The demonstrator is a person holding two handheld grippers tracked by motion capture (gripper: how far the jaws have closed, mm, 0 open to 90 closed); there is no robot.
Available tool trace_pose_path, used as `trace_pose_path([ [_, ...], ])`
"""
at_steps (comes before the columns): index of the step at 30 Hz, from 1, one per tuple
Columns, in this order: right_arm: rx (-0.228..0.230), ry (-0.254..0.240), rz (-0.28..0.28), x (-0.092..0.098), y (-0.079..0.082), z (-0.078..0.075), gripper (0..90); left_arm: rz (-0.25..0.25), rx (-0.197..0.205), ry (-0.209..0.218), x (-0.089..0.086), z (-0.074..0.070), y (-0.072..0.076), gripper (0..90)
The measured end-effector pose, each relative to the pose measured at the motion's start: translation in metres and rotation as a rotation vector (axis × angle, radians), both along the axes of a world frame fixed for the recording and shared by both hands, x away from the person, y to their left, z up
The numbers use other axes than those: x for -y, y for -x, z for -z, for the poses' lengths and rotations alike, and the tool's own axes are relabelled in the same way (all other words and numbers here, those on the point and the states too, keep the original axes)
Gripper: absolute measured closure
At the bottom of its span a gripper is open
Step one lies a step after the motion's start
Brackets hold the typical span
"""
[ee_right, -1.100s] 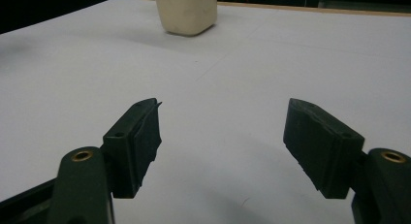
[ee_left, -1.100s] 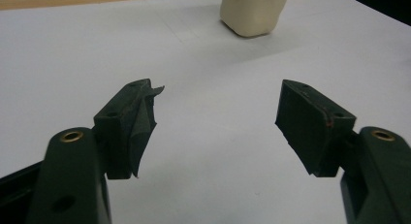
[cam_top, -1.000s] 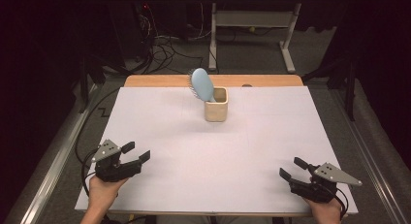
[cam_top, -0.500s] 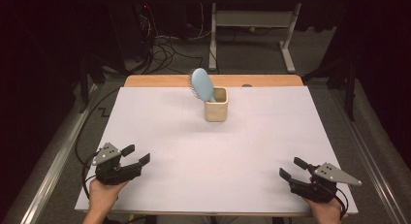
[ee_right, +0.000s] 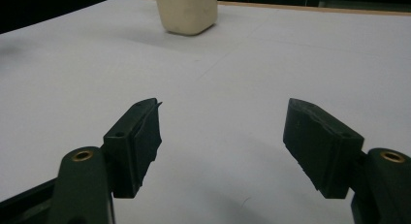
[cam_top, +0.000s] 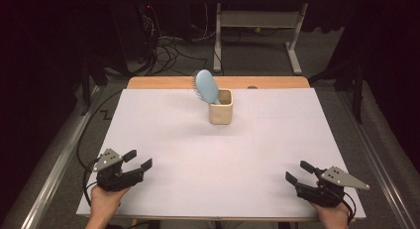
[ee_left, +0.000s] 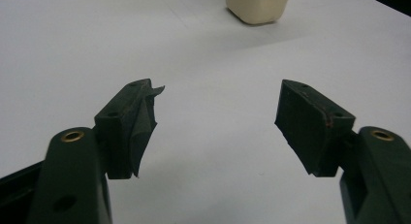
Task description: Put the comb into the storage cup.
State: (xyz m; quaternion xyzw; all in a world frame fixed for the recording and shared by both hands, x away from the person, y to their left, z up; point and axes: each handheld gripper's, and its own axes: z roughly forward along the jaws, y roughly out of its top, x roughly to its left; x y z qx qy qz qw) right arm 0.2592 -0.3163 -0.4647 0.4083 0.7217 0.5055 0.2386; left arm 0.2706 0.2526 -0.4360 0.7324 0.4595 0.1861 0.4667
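Observation:
A cream square cup (cam_top: 221,108) stands upright at the far middle of the white table sheet (cam_top: 223,154). A light blue hairbrush (cam_top: 206,87) rests in it, head up and leaning left. Near the front left corner, my left gripper (cam_top: 138,159) is open with nothing between its jaws; the cup (ee_left: 258,6) lies far ahead of it. At the front right, my right gripper (cam_top: 298,171) is also open and holds nothing, and the cup (ee_right: 186,10) sits far off in its view. Both grippers (ee_left: 218,117) (ee_right: 220,136) hover just above bare sheet.
A wooden table edge (cam_top: 163,83) shows behind the sheet. Cables (cam_top: 163,45) and a metal stand (cam_top: 257,26) lie on the floor beyond the table. Metal rails (cam_top: 49,169) run along both sides of the table.
My left gripper has drifted slightly toward the near edge of the table. The right gripper, the cup and the hairbrush have stayed where they were.

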Motion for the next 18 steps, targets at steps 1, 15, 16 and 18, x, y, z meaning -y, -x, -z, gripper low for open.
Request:
trace_pose_path([
  [1, 0.000, 0.000, 0.000, 0.0000, 0.0000, 0.0000, 30.2, 0.000, -0.002, 0.001, 0.0000, 0.0004, 0.0001, 31.1],
  [15, 0.000, 0.001, 0.000, -0.0001, 0.0002, -0.0001, 30.2, -0.006, -0.013, 0.009, -0.0013, 0.0067, 0.0014, 31.2],
  [16, -0.001, 0.001, 0.000, -0.0001, 0.0002, -0.0001, 30.2, -0.007, -0.014, 0.009, -0.0015, 0.0072, 0.0015, 31.2],
  [18, -0.001, 0.001, 0.000, -0.0001, 0.0001, 0.0000, 30.2, -0.008, -0.016, 0.009, -0.0020, 0.0085, 0.0018, 31.2],
])
